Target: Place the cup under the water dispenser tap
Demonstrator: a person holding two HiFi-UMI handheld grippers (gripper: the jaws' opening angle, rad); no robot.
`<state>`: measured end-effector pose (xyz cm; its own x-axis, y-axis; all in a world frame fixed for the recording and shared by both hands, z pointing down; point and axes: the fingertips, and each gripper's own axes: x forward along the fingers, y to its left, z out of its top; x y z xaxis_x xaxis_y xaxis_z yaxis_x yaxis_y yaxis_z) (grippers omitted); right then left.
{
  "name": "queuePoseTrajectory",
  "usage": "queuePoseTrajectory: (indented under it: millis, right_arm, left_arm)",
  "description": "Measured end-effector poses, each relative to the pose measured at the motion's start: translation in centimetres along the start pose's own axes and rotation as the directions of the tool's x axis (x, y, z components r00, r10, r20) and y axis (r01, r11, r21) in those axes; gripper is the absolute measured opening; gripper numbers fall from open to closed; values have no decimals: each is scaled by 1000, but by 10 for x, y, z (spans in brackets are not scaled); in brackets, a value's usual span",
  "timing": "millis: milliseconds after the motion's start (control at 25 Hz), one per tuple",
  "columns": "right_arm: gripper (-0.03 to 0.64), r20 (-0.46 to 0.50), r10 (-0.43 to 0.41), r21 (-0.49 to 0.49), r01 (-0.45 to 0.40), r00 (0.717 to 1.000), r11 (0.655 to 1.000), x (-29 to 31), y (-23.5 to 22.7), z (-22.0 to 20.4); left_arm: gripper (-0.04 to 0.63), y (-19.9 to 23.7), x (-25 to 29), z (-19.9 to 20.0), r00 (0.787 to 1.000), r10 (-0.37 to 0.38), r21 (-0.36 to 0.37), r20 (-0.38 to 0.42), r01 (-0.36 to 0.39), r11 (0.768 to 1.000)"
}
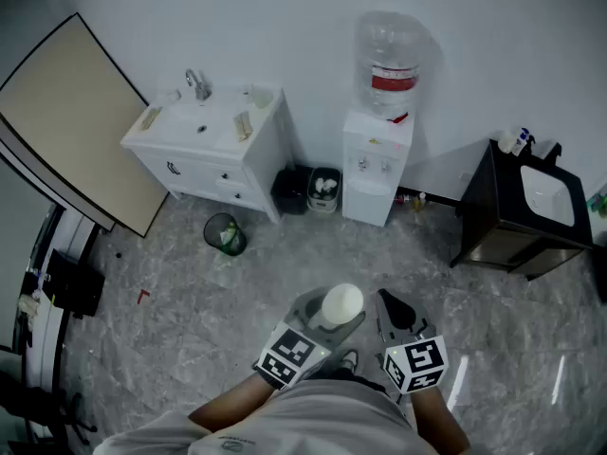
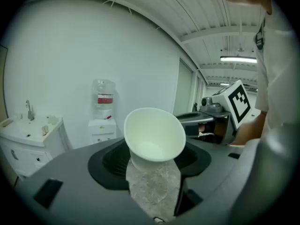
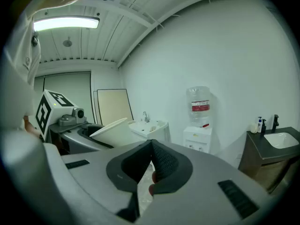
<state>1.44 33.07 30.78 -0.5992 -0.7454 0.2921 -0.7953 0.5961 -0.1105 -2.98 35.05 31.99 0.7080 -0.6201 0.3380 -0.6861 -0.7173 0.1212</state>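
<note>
Cup (image 1: 341, 302) in left tool (image 1: 325, 322); dark bins (image 1: 290, 190) between sink cabinet (image 1: 216, 154) and dispenser (image 1: 377, 171)

The right tongs (image 3: 151, 146) have their jaws pressed together at the tips. At left, the left tongs (image 3: 96, 134) carry a tilted white cup (image 3: 114, 131). Ahead, the water dispenser (image 3: 199, 134) stands against the wall (image 3: 225, 55), between a white sink cabinet (image 3: 152, 128) and a dark vanity (image 3: 274, 149).
</note>
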Motion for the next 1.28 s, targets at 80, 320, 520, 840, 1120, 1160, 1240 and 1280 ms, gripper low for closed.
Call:
queuePoseTrajectory:
  millis: [80,320,520,840,1120,1160,1240,1280]
  right_arm:
    - [17,-2,1,3,-1,1000,1000,-2,-3,-1]
    - [17,-3,7,4,-7,1000,1000,-6,-10,-5]
    - [17,20,38,41,-39,999,998,-10,-13,-2]
    - [17,69,6,65,-11,998,998,-23,-42,-1]
    - [17,109,-1,72,-7,994,997,-4,-65,14]
    - [17,113,2,68,-10,994,998,2,-69,16]
    - [18,120,0,66,-8,993,998,16,-78,19]
    - [18,123,-2,65,-6,992,998,25,-83,22]
  left_arm:
    - [273,-2,2,-1,1000,1,-5,-8,-1,1000]
    - [273,-8,10,0,1000,2,-9,-3,-2,1000]
    - [273,-12,15,-4,1000,5,-18,-27,-6,1000]
    - [273,-16,41,1,1000,14,20,-11,-14,1000]
    - [273,11,68,5,1000,14,23,-20,-14,1000]
    - [274,19,74,6,1000,14,24,-19,-14,1000]
    - [273,36,87,7,1000,14,24,-16,-13,1000]
    - [273,47,95,9,1000,13,24,-14,-13,1000]
